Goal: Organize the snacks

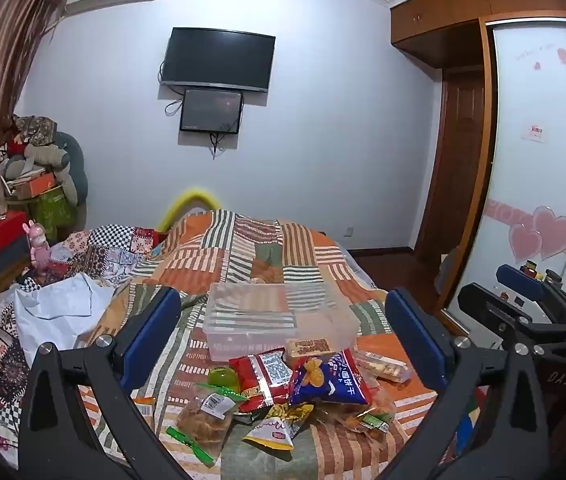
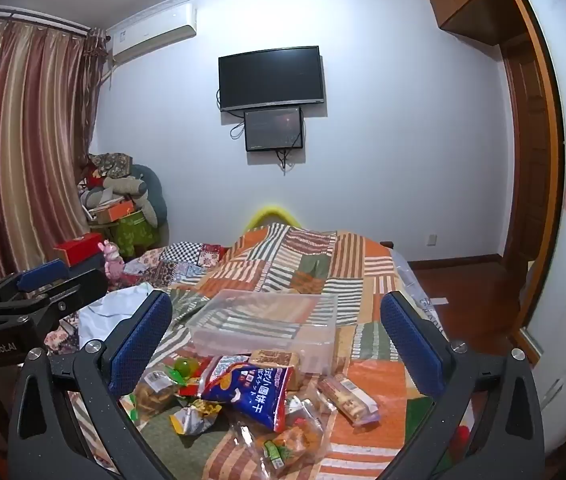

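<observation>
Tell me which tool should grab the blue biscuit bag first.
Probably right. In its own view the blue biscuit bag lies near the centre between the open right tool; in the left view it sits right of centre of the open left tool.

One clear plastic bin [image 1: 279, 320] sits on the bed. Snack packets in the heap: one blue biscuit bag [image 1: 329, 378], one red packet [image 1: 265, 376], one yellow-and-white packet [image 1: 279, 426], one brown bar [image 1: 309, 347], and three clear-wrapped pastries [image 1: 205, 414], [image 1: 381, 364] and [image 2: 287, 446]. One green jelly cup [image 1: 223, 378]. Two screens hang on the wall: one television [image 1: 219, 59] and one smaller monitor [image 1: 211, 111].
</observation>
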The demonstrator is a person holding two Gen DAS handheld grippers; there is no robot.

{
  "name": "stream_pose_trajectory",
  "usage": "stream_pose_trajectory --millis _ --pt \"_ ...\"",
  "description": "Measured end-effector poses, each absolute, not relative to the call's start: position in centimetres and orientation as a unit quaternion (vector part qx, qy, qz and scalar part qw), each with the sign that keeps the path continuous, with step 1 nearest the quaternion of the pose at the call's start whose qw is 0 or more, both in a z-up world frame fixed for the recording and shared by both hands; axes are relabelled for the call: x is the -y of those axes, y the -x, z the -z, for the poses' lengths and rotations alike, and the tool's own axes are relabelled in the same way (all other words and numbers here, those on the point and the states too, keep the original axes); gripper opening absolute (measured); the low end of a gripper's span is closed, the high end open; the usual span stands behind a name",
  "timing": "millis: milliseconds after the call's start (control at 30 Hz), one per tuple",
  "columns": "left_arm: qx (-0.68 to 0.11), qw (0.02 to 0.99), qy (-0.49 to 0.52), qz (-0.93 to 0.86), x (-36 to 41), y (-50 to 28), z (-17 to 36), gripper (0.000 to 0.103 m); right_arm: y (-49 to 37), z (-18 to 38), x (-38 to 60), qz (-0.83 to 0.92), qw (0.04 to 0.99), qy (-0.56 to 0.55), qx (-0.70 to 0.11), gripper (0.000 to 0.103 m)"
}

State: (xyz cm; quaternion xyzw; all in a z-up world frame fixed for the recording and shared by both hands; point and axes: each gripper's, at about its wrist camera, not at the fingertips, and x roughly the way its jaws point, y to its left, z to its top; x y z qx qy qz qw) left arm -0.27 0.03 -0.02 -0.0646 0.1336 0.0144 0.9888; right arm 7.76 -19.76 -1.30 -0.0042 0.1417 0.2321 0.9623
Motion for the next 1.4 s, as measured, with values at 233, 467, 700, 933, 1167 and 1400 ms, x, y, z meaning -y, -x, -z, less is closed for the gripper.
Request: stream_pose_trajectory --millis 233,467,700,933,1167,1400 --pt "-0.144 0.988 0.043 -0.021 1.0 0.0 0.2 0.103 -7.8 1.3 19.7 -0.233 0.961 0.002 -0.146 0.103" --pt "-0.139 0.989 0.042 -0.022 0.6 -0.1 0.2 0.103 -7.8 1.8 19.4 -0.234 0.961 0.002 -0.146 0.103" --pt "-0.137 0.989 0.039 -0.025 0.8 0.1 0.3 0.103 -7.6 1.2 19.7 -0.232 0.962 0.000 -0.144 0.103" --pt "-0.137 0.989 0.039 -0.028 0.8 -0.1 0.5 0.103 -7.6 0.9 19.8 -0.234 0.962 -0.001 -0.142 0.103" --pt "-0.137 0.989 0.039 -0.030 0.8 -0.2 0.6 0.103 -7.5 0.8 19.8 -0.235 0.962 -0.001 -0.140 0.103" --pt "-0.136 0.989 0.039 -0.033 0.8 -0.2 0.7 0.103 -7.5 0.8 19.8 -0.236 0.962 -0.001 -0.140 0.103"
